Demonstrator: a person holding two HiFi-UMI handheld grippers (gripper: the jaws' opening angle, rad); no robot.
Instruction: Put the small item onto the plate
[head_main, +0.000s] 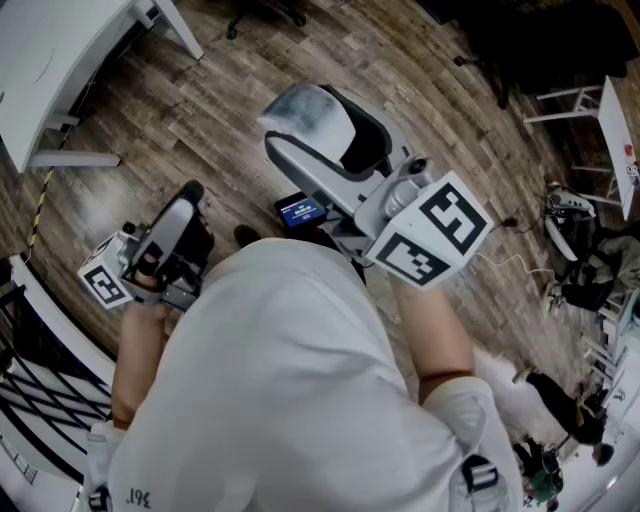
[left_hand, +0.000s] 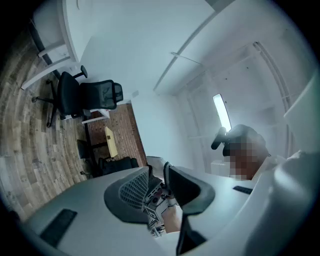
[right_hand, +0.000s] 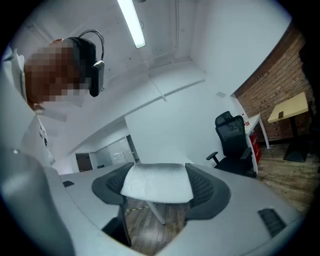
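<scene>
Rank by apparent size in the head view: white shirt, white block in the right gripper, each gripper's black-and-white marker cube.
1. White fabric shirt
2. Black-and-white marker cube on right gripper
3. White block
4. Marker cube on left gripper: farther from camera, so true size unsure

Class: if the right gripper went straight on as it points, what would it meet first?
Nothing near. Past the white item clamped in the right gripper, the line seems to run to the white wall, with a table leg below it; depth is unclear.
</scene>
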